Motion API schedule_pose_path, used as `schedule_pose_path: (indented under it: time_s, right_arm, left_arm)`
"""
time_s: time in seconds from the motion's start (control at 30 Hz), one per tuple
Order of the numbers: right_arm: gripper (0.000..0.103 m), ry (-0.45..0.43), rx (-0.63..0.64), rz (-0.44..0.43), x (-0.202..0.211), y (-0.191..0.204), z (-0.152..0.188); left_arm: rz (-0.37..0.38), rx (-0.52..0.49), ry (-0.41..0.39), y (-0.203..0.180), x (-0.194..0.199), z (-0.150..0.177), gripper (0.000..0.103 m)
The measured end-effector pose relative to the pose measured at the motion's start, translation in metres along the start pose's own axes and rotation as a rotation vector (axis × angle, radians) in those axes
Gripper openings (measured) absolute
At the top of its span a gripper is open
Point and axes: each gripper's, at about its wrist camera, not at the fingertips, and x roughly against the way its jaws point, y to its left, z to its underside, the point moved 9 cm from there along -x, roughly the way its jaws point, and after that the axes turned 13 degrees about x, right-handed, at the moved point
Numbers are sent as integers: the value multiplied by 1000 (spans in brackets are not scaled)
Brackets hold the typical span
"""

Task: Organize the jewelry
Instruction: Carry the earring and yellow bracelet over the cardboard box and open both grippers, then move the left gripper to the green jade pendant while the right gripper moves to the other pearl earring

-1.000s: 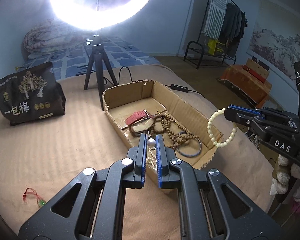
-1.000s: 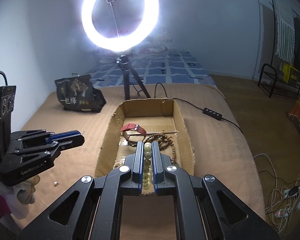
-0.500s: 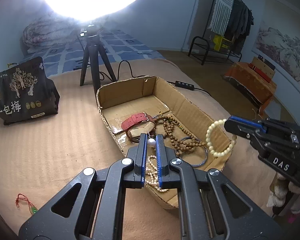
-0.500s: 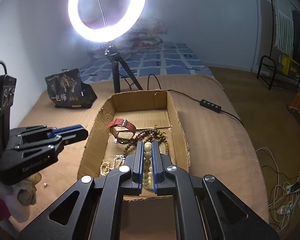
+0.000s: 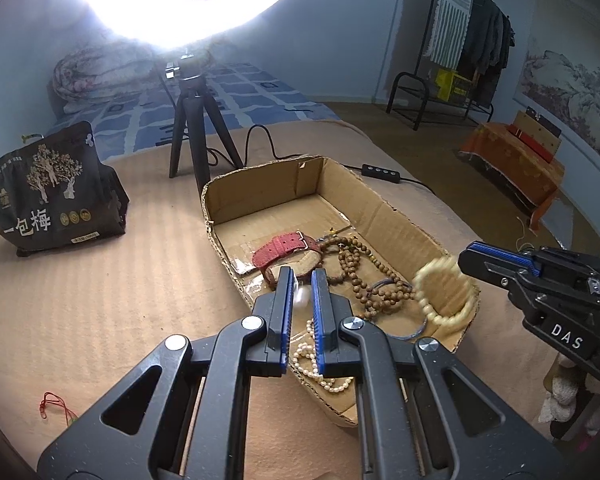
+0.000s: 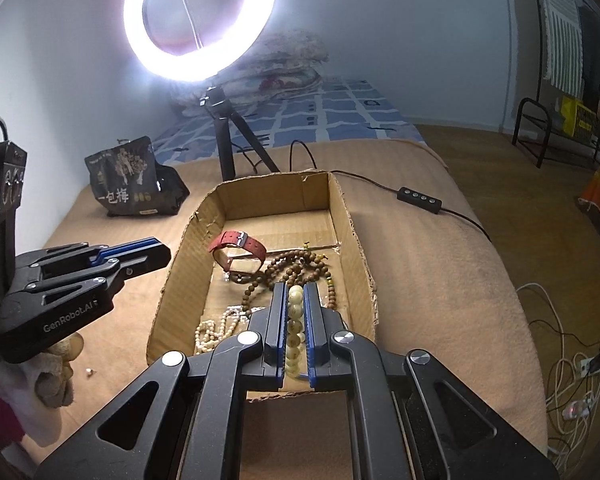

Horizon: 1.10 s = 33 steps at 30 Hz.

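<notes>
- The left hand-held gripper (image 5: 302, 294) was closed on a single large pearl (image 5: 302, 297), with the pearl necklace (image 5: 320, 368) trailing down from it into the near end of the cardboard box (image 5: 400, 224).
- The right hand-held gripper (image 6: 296, 320) was closed on a cream bead bracelet (image 6: 295, 320), whose beads ran in a row along the slot between the jaws.
- The relation that mattered: both held pieces hung over the near part of the box, so the drop spot lay straight below and slightly ahead of each gripper. The box's long axis ran away from the grippers toward the ring light (image 6: 200, 20).
- The left gripper sat over the box's near left corner and the right over its near right wall; neither looked clearly nearer to the box floor.
- Already inside the box lay a red watch (image 5: 288, 248), brown wooden beads (image 5: 360, 276) and a thin dark bangle (image 5: 416, 330), crowded toward the near half. The far half of the floor was bare, likely the better place to set things apart.
- The left wrist view showed the bracelet as a full loop (image 5: 444, 296) dangling from the right gripper's tip, blurred; the right wrist view showed only the clamped stretch.
- The right wrist view showed the necklace's slack (image 6: 216, 328) heaped against the box's left wall, which the left gripper's jaws partly hid in its own view.
- A red cord (image 5: 54, 408) lay on the bed (image 5: 80, 300) outside the box, seen only from the left.
</notes>
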Motion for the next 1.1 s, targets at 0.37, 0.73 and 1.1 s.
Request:
schedule_pose_path:
  time_s: [0.37, 0.73, 1.1]
  right_arm:
    - [71, -59, -14, 98, 15, -11, -9]
    - [80, -67, -15, 129, 20, -14, -12]
    - [80, -75, -13, 116, 30, -5, -11]
  left_arm:
    - [-13, 26, -21, 9, 4, -3, 69]
    - [-32, 24, -20, 11, 9, -3, 76]
    - [-43, 18, -42, 16, 27, -5, 76]
